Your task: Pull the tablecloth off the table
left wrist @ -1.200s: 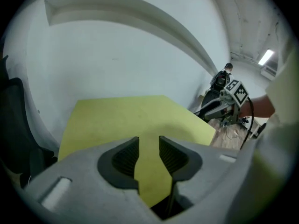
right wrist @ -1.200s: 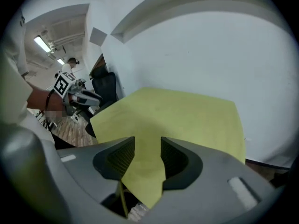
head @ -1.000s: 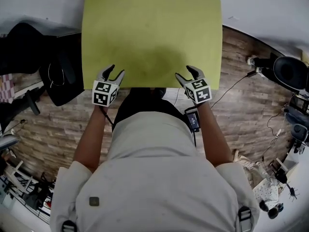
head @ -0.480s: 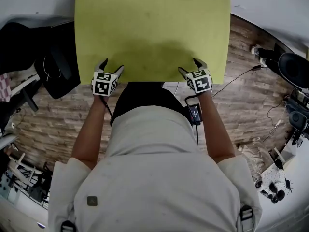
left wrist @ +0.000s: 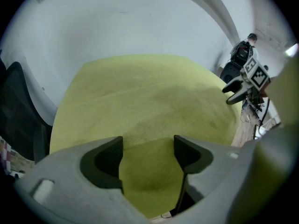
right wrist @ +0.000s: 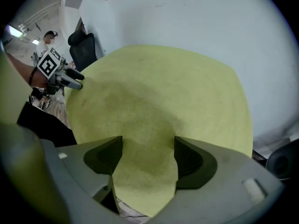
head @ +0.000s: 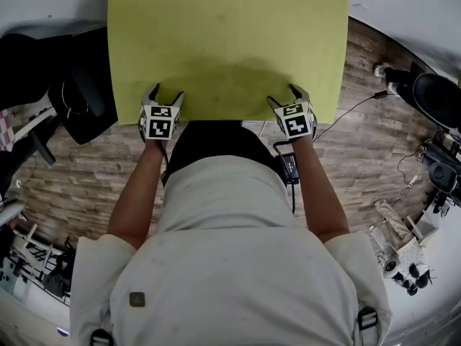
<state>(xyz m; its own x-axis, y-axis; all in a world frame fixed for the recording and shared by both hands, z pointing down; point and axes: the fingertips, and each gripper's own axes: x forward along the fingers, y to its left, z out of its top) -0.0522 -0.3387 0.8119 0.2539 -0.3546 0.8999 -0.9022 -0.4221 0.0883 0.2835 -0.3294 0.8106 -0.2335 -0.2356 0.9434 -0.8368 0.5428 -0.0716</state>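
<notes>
While both arms reached forward over the near edge, one yellow-green tablecloth (head: pixel 227 42) lay flat and smooth across the table, hiding its top completely; the cloth's near edge hung just in front of the person's waist. Two tongs were in play. The left tongs (head: pixel 166 92) sat at the near left part of that edge, and the right tongs (head: pixel 282 95) at the near right part, well apart from each other with the person's body between them. Each carried one cube with square markers, so two cubes showed in the head view.

In the left gripper view, the two jaws stood spread wide, with the cloth's near edge lying in the gap and neither pad pressing on it. In the right gripper view, the two jaws were closing but were also still apart, the cloth's edge again between them and untouched by either pad. Each gripper view also caught the other tongs, held out over the cloth's near side.

One black office chair (head: pixel 43 71) stood to the left of the table on the wooden floor (head: pixel 94 171). One small black device (head: pixel 288 170) hung at the person's right hip with a cable running from it. One round black object (head: pixel 436 99) sat at the far right. A second person (right wrist: pixel 45 43) stood far off in the right gripper view.
</notes>
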